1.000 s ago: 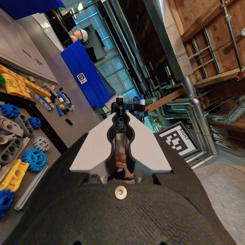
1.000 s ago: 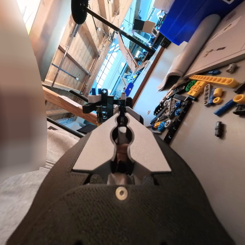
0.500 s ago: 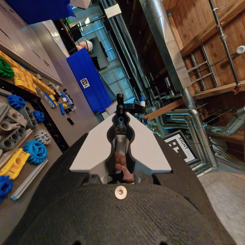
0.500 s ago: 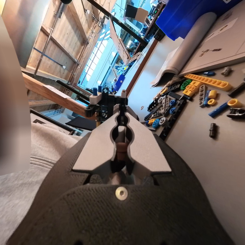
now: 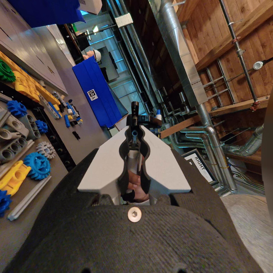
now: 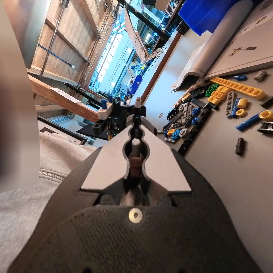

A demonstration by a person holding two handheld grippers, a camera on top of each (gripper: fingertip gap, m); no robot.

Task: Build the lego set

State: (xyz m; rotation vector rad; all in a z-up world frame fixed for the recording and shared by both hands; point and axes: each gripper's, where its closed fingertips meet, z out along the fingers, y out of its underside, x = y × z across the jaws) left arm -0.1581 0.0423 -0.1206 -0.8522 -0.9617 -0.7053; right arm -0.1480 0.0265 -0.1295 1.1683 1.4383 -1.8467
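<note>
Both grippers hold one small black lego assembly in the air, above the table, with the views tilted up. My left gripper (image 5: 134, 127) is shut on the assembly (image 5: 135, 115) at a black beam with a blue pin between the jaws. My right gripper (image 6: 136, 124) is shut on the same assembly (image 6: 118, 112) from the other side. The assembly carries a white beam with blue pins (image 6: 104, 109) and a tan pin (image 6: 138, 102). Loose parts lie on the grey table (image 6: 221, 169): yellow beams (image 6: 237, 88), blue gears (image 5: 37, 165), grey beams (image 5: 13, 141).
A blue bin (image 5: 96, 94) stands at the table's far side. An open instruction booklet (image 6: 236, 48) lies behind the parts. A black pin (image 6: 239, 146) lies alone on the table. A person's grey sleeve (image 6: 56, 155) is at the left of the right wrist view. The grippers are tip to tip, or close to it.
Both grippers have turned with the assembly between them; more of the table and its parts shows in both views. The grips have not changed.
</note>
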